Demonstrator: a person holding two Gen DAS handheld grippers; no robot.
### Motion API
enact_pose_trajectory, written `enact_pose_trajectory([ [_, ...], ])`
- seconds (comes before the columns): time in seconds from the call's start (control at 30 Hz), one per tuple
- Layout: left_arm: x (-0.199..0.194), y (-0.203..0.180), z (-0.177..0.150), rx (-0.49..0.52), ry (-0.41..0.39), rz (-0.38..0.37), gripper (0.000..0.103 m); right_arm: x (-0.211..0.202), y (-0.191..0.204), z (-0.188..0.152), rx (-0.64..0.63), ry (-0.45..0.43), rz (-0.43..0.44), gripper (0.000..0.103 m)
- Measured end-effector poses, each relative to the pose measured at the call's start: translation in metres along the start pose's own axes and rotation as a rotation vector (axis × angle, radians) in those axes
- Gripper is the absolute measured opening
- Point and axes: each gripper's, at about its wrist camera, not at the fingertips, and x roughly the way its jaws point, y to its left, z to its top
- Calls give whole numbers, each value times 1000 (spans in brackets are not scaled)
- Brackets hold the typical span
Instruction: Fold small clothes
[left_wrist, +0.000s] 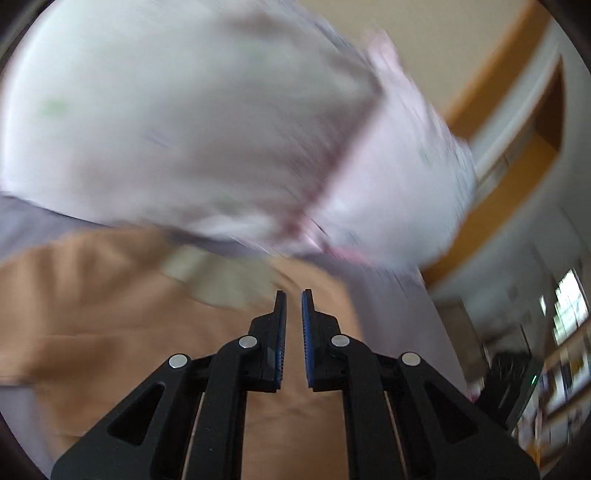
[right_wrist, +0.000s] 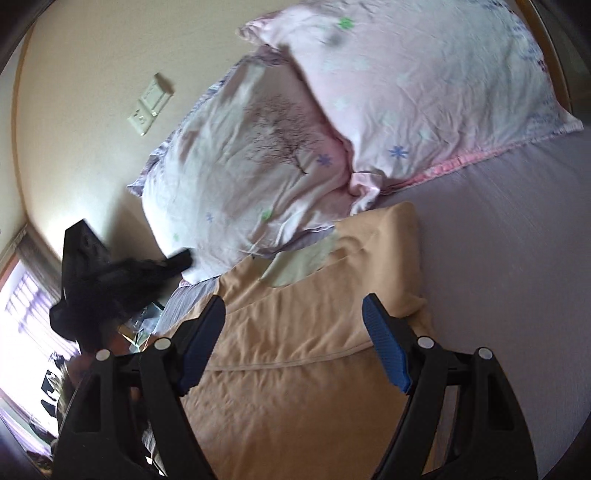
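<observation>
A tan garment (right_wrist: 295, 354) lies flat on the lilac bed sheet (right_wrist: 517, 258), its collar end with a pale inner patch (right_wrist: 295, 266) toward the pillows. It also shows, blurred, in the left wrist view (left_wrist: 110, 314). My right gripper (right_wrist: 293, 306) is open and empty, hovering over the garment. My left gripper (left_wrist: 293, 295) has its jaws close together with a narrow gap and nothing between them, above the garment. The left gripper appears as a blurred black shape (right_wrist: 96, 280) at the left of the right wrist view.
Two pale floral pillows (right_wrist: 258, 147) (right_wrist: 424, 74) lie beyond the garment against the cream wall, which carries a switch plate (right_wrist: 151, 103). A window (right_wrist: 26, 306) is at the left. The left wrist view shows a pillow (left_wrist: 221, 129) and wooden trim (left_wrist: 498, 192).
</observation>
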Motion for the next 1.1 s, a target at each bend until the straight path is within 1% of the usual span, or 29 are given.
enact_pose_trajectory([
  [0.03, 34, -19, -14, 17, 98, -33, 8, 2, -4, 1, 13, 8, -6, 76],
  [0.1, 55, -28, -34, 18, 187, -88, 8, 6, -12, 2, 37, 38, 5, 76],
  [0.13, 56, -29, -43, 20, 201, -102, 8, 6, -14, 2, 35, 48, 9, 76],
  [0.17, 47, -26, -49, 29, 189, -101, 8, 5, -13, 2, 26, 52, 5, 76],
  [0.2, 31, -17, -53, 35, 159, -77, 8, 5, -13, 1, 16, 55, 1, 76],
  [0.23, 12, -3, -55, 27, 122, -44, 10, 6, -12, 0, 8, 63, 6, 76],
  [0.27, -2, 13, -53, 10, 100, -9, 15, 8, -11, -2, 6, 70, 14, 76],
  [0.3, -20, 35, -50, -18, 77, 47, 35, 10, -8, -4, 2, 80, 21, 76],
  [0.33, -40, 52, -50, -42, 51, 105, 62, 14, -6, -7, -4, 93, 29, 76],
  [0.37, -66, 76, -49, -66, 6, 206, 71, 16, -3, -10, -8, 101, 36, 76],
  [0.4, -93, 99, -46, -71, -43, 334, 75, 19, -1, -12, -10, 110, 44, 76],
  [0.43, -115, 117, -44, -62, -75, 471, 75, 23, 3, -15, -14, 123, 56, 76],
  [0.47, -128, 130, -41, -57, -88, 574, 75, 25, 5, -17, -16, 132, 63, 76],
  [0.5, -144, 150, -37, -54, -99, 704, 75, 29, 8, -19, -20, 143, 67, 76],
  [0.53, -156, 167, -36, -48, -92, 818, 75, 32, 11, -21, -24, 151, 68, 76],
  [0.57, -166, 188, -35, -20, -55, 959, 74, 34, 13, -22, -23, 156, 69, 76],
  [0.63, -172, 215, -39, 13, -7, 1103, 71, 38, 13, -23, -14, 169, 75, 76],
  [0.67, -171, 223, -41, 22, 13, 1137, 67, 39, 13, -25, -8, 175, 78, 76],
  [0.73, -164, 244, -48, 23, 76, 1179, 60, 40, 12, -26, 0, 183, 74, 76],
  [0.77, -161, 250, -50, 20, 94, 1186, 58, 40, 12, -26, 1, 183, 72, 76],
  [0.83, -151, 262, -54, 21, 132, 1220, 47, 39, 11, -26, 4, 181, 70, 76],
  [0.87, -153, 269, -57, 16, 140, 1233, 43, 37, 10, -26, 8, 179, 71, 76],
  [0.93, -149, 279, -58, -3, 157, 1245, 24, 36, 9, -25, 10, 178, 73, 76],
  [0.97, -148, 285, -57, -23, 163, 1240, 20, 35, 8, -25, 11, 178, 76, 76],
  [1.0, -150, 292, -56, -36, 166, 1241, 10, 35, 7, -26, 12, 178, 79, 76],
  [1.03, -152, 297, -55, -43, 158, 1236, 5, 34, 7, -26, 13, 178, 83, 76],
  [1.07, -154, 299, -53, -58, 145, 1218, 5, 33, 5, -26, 16, 179, 87, 76],
  [1.1, -161, 301, -50, -92, 110, 1156, 4, 32, 4, -27, 19, 178, 90, 76],
])
